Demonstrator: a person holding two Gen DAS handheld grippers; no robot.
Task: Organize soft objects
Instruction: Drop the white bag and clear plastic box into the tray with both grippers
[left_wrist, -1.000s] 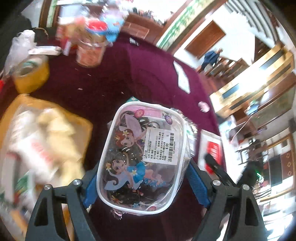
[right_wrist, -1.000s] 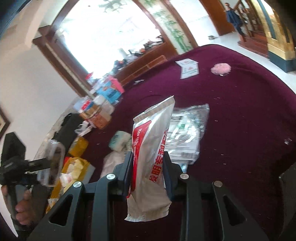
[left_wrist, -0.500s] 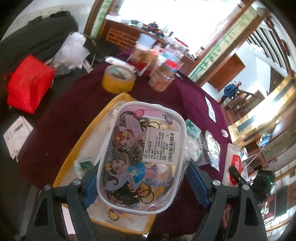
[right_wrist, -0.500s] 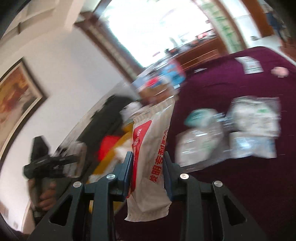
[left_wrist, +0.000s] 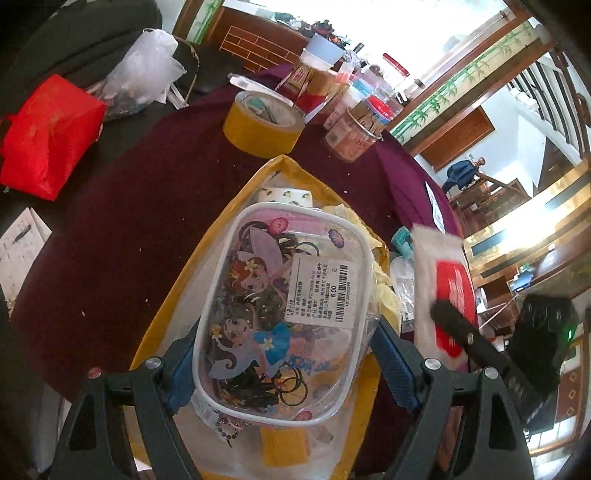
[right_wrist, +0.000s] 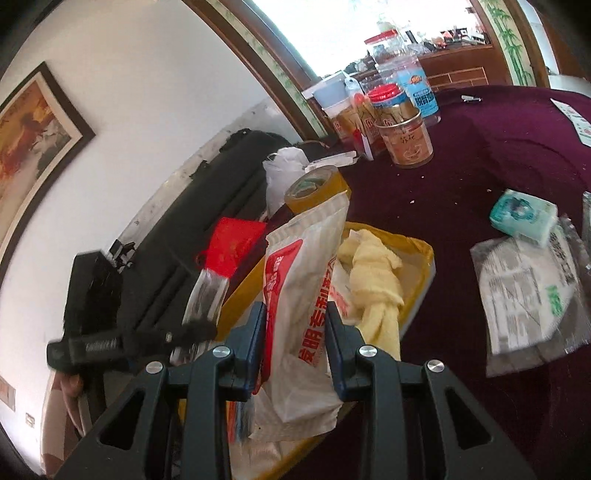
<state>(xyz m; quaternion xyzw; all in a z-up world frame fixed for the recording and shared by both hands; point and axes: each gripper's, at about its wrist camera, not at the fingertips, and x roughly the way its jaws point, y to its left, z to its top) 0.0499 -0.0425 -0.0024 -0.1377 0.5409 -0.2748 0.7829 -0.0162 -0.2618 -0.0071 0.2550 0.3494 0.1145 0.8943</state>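
**Both grippers loaded above the yellow tray**

We find the left gripper (left_wrist: 284, 365) clamped wide on a clear zip pouch printed with cartoon fairies (left_wrist: 284, 314), held flat directly over the shallow yellow tray (left_wrist: 207, 266), apparently for release among the soft goods. The right gripper (right_wrist: 291, 343) pinches a white-and-red plastic packet (right_wrist: 303, 295) upright above the same tray, beside a pale yellow cloth (right_wrist: 373, 273) already inside.

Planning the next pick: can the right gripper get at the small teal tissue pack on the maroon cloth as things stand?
Probably not yet. The right gripper is shut on a white and red plastic packet, so its jaws are occupied. The small teal tissue pack lies uncovered on the maroon cloth; the way looks free once the packet is dropped.
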